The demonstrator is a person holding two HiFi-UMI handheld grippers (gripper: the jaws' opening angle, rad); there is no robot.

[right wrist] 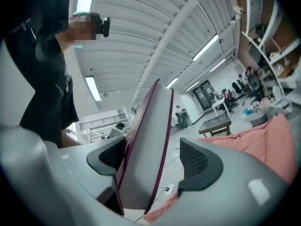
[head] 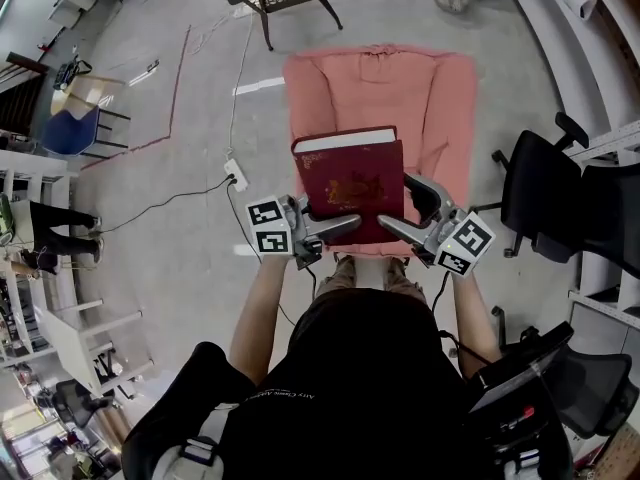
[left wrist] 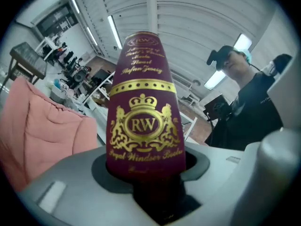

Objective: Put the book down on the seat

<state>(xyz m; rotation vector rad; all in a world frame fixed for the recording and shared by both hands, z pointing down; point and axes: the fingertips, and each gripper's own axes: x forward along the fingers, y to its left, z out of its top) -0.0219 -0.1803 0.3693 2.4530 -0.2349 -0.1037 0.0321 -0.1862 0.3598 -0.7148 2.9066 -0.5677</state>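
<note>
The person held the book (head: 350,183) cover-up over the front part of the seat (head: 452,98), which was draped in a pink cover. No view showed whether the book touched the cushion yet.

The left gripper (left wrist: 150,173) was clamped across the book's spine near its lower end and carried it. The right gripper (right wrist: 150,159) stood wide open around the book's page edge. Its far pad (right wrist: 196,158) was clearly apart from the book, so this gripper gripped nothing.

The step in hand was judged to be the lowering itself, with one grip doing the holding. A hardback held only by its spine would probably tip or fan open. The open right gripper would therefore do best as a loose guide under or beside the free edge.

The book should go down flat and further back on the cushion rather than at the front lip, since the soft cover might let it slide off. The left gripper should let go only once the cushion took the full weight. It should then draw straight back along the spine so as not to drag the book.
</note>
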